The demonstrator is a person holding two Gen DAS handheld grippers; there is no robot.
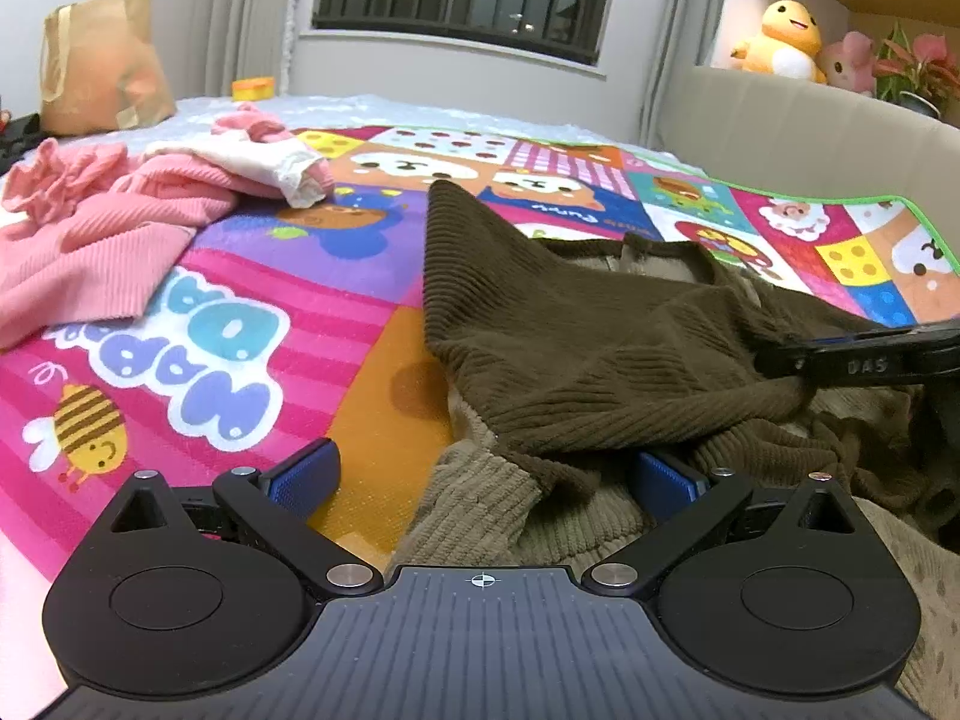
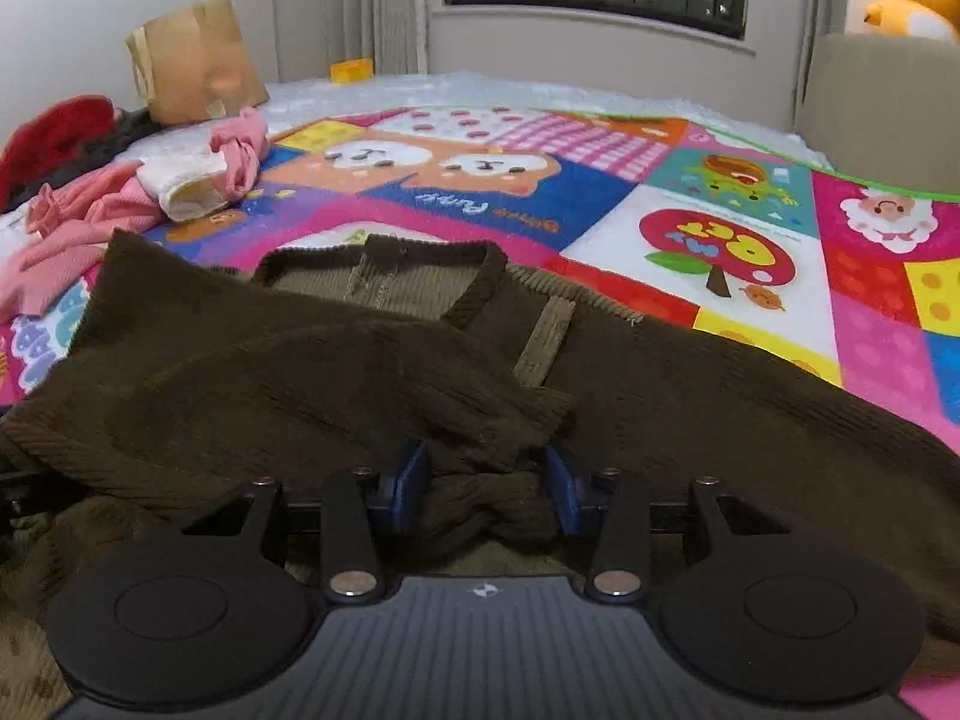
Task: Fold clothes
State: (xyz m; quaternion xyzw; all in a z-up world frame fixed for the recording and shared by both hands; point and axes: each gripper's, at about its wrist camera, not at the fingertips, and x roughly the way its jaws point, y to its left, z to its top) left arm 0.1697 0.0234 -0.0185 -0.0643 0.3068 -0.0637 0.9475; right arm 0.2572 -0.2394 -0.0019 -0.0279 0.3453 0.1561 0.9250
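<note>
Brown sweater (image 2: 690, 396) lying across mat (image 2: 690, 192), mid-frame. Right tool (image 2: 487, 483) pinching sleeve cuff, nearer. Left tool (image 1: 480, 477) gaping wide, hem sitting btwn pads, lower centre.

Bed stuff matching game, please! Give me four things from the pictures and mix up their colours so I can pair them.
Things:
1. sweater
2. plush duck
3. paper bag
4. crumpled top

Colours:
A. yellow
B. pink
C. dark brown
D. tan

Pairs: 1-C, 2-A, 3-D, 4-B
</note>
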